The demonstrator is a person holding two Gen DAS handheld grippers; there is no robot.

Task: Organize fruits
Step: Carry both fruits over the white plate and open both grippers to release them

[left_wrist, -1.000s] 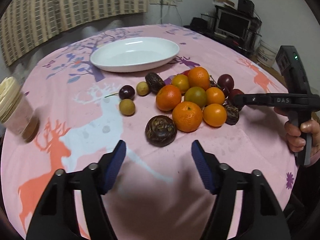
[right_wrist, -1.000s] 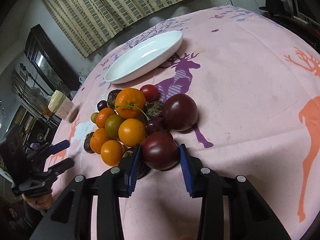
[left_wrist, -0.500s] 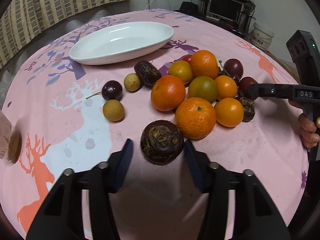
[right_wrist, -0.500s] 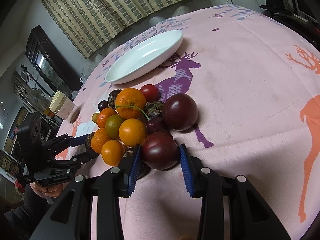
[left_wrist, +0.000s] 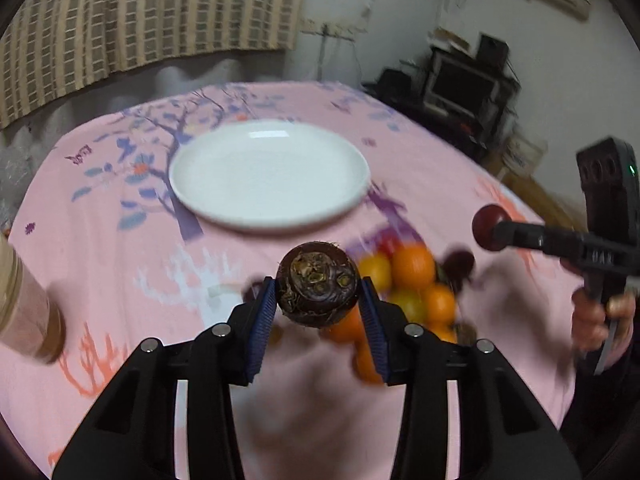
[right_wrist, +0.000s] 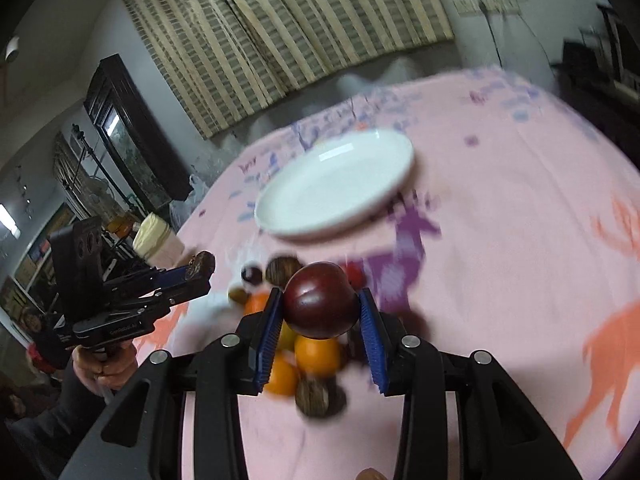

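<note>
My left gripper (left_wrist: 319, 312) is shut on a dark brown, rough-skinned round fruit (left_wrist: 318, 284) and holds it off the table. My right gripper (right_wrist: 320, 314) is shut on a dark red plum (right_wrist: 320, 306), also lifted. Each gripper shows in the other view: the right gripper (left_wrist: 496, 232) with its plum (left_wrist: 486, 226) at the right edge, the left gripper (right_wrist: 196, 270) at the left. Below them lies a blurred pile of oranges (left_wrist: 414, 266) and darker fruits (right_wrist: 318, 354). A white oval plate (left_wrist: 268, 172) sits empty beyond the pile (right_wrist: 336, 188).
A pink tablecloth with deer and tree prints (left_wrist: 120, 240) covers the round table. A jar with a pale lid (right_wrist: 158, 240) stands at the table's left edge. A person's hands (left_wrist: 600, 316) hold the gripper handles. Striped curtains and a TV stand lie behind.
The left gripper closed on the dark brown fruit and lifted it. The right gripper lifted its plum off the table. Both views now look over the pile toward the plate.
</note>
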